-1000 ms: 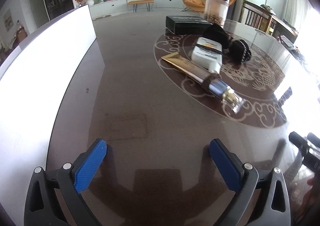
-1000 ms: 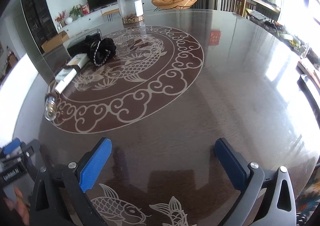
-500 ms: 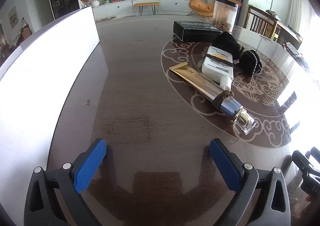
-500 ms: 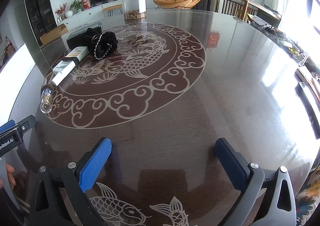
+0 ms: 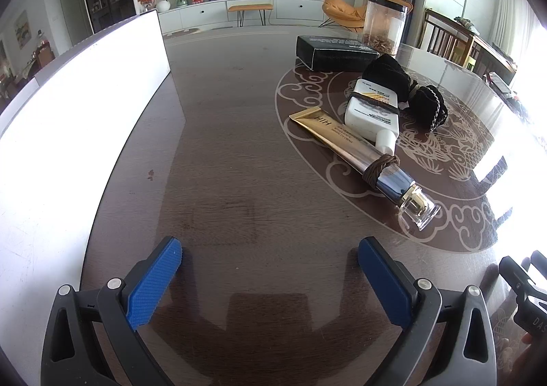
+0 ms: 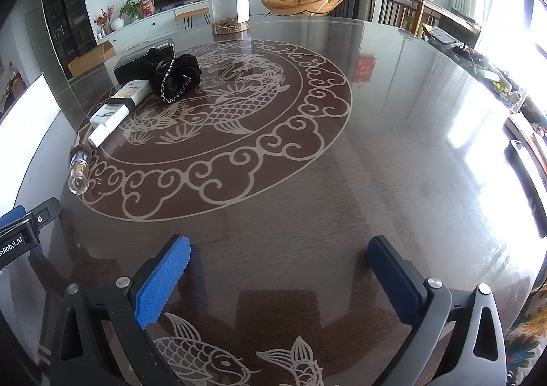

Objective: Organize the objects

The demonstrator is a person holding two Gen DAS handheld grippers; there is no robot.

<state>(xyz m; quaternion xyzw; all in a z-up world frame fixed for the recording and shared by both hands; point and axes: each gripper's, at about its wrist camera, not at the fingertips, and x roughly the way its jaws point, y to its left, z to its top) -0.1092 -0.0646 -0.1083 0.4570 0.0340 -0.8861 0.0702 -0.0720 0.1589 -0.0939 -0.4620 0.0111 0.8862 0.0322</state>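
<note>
A gold-and-silver cosmetic tube (image 5: 355, 150) with a brown hair tie around it lies on the dark round table (image 5: 239, 153); its clear cap (image 6: 78, 182) points toward me. Touching it is a white tube (image 5: 372, 110) (image 6: 114, 109) banded by a dark hair tie. A black scrunchie with a chain (image 5: 424, 102) (image 6: 176, 76) sits behind, then a black box (image 5: 336, 52) (image 6: 140, 59). My left gripper (image 5: 270, 266) is open, low over bare table left of the tubes. My right gripper (image 6: 278, 269) is open too, over bare table nearer the front edge.
A large white board (image 5: 78, 119) runs along the table's left side. A clear jar (image 6: 229, 6) with brown contents stands at the far rim. The other gripper's body shows at each view's edge (image 5: 523, 287) (image 6: 20, 228). Chairs stand beyond the table.
Both grippers have moved; in the left wrist view the tubes have slid lower and leftward. In the right wrist view the objects have shifted rightward. Both stay open.
</note>
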